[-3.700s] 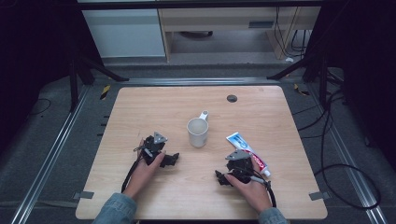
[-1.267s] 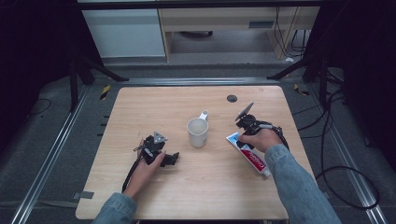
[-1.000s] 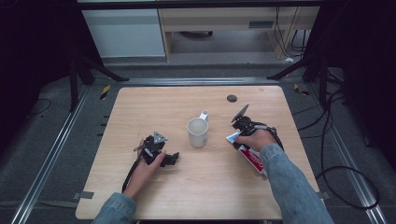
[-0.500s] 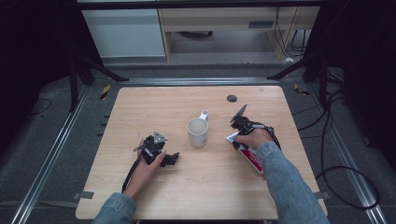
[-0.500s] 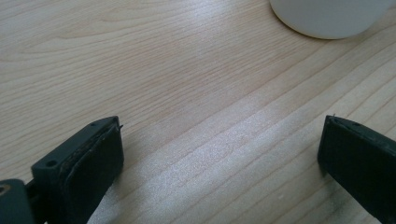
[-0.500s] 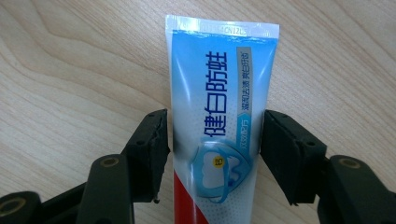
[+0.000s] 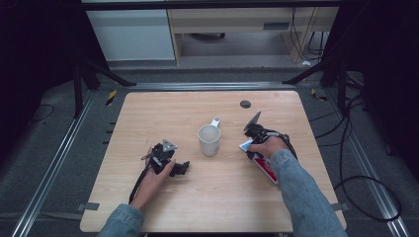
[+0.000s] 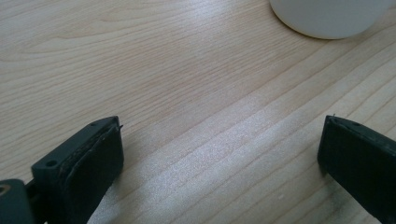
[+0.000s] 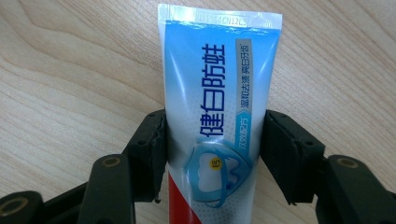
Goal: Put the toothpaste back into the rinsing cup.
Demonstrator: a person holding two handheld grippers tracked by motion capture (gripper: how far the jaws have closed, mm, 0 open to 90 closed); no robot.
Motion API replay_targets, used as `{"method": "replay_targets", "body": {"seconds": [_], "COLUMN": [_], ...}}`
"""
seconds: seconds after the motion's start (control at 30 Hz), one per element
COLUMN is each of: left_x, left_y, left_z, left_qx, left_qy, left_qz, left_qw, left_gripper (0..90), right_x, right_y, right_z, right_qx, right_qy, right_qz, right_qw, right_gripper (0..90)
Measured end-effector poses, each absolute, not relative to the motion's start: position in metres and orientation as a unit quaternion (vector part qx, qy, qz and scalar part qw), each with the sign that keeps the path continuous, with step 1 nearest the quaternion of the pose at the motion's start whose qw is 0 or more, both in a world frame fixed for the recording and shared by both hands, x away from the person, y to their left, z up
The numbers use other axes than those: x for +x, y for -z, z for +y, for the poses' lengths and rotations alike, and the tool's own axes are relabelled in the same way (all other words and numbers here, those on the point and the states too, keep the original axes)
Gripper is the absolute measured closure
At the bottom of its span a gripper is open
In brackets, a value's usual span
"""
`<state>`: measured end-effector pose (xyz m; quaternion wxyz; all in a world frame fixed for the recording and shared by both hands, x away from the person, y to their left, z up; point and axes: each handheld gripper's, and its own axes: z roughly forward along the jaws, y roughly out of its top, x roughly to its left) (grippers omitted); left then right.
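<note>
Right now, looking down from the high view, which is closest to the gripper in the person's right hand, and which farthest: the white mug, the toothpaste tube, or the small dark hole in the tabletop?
From the right gripper:
1. Toothpaste tube, between its jaws, at the table's right.
2. White mug, to its left, mid-table.
3. Dark hole, beyond it, near the far edge.

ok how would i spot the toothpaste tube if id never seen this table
On the wooden table, look right of the white mug in the middle. The toothpaste tube lies flat there between the right gripper jaws: blue and white with a red end, the only printed, coloured thing.
</note>
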<state>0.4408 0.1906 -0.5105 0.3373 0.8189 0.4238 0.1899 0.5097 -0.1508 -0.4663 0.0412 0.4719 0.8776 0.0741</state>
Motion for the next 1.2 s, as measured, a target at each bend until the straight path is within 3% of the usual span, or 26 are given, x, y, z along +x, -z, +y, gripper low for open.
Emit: {"method": "replay_targets", "body": {"seconds": [0.73, 1.2], "left_x": [0.4406, 0.4407], "left_y": [0.5106, 0.5105], "left_z": [0.1903, 0.1904], "left_qx": [0.818, 0.818], "left_qy": [-0.19, -0.189], "left_qz": [0.425, 0.425], "left_qw": [0.338, 0.338], "left_gripper": [0.0, 0.0], "right_x": [0.5096, 0.5036], "right_y": [0.4705, 0.4671], "right_z": [-0.154, -0.153], "right_qx": [0.434, 0.44], "right_qy": [-0.071, -0.077], "right_qz": [0.897, 0.893], "right_qw": [0.05, 0.061], "right_gripper": [46.6, 60.8]}}
